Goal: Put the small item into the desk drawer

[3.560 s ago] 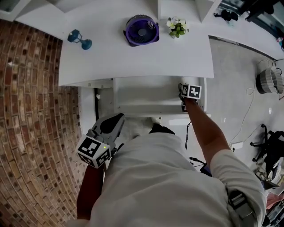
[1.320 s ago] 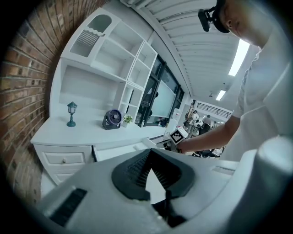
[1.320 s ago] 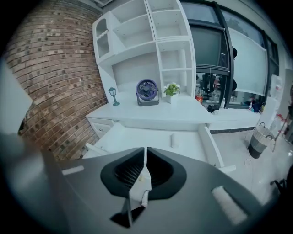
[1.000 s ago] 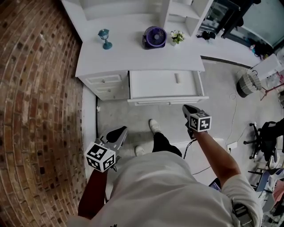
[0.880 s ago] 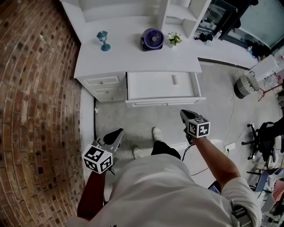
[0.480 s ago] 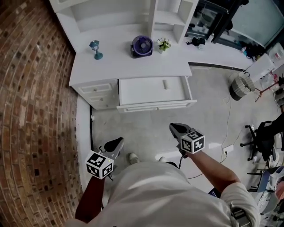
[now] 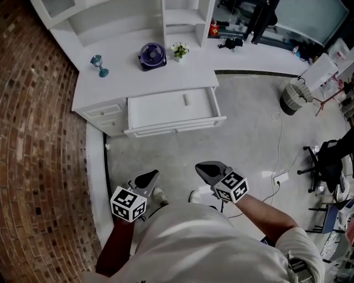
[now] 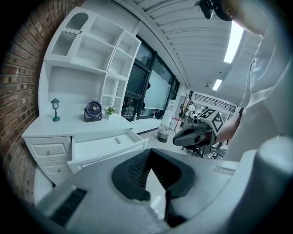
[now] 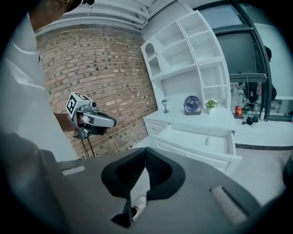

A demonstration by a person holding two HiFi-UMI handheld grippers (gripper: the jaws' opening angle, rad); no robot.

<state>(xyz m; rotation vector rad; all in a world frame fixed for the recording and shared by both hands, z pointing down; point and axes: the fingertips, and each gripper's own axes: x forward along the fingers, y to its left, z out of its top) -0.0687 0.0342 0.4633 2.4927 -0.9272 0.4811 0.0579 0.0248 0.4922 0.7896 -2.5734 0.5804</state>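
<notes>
Office corner, brick and white furniture.
Brick wall [image 7: 33,166] at 9 o'clock; white desk [image 7: 149,77] with open shelving [image 7: 180,14] at 12; grey floor [image 7: 243,138] centre to 3; big windows [image 7: 304,19] at 1; black chair [image 7: 332,160] at 3; ceiling strip light [image 8: 236,39] on.

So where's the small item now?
In the head view the small item lies in the open drawer, right of its middle, in front of the fan and plant on the desk.

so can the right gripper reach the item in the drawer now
Probably not yet: the right gripper is held well back, bare floor between it and the open drawer; nothing covers the small item.
</notes>
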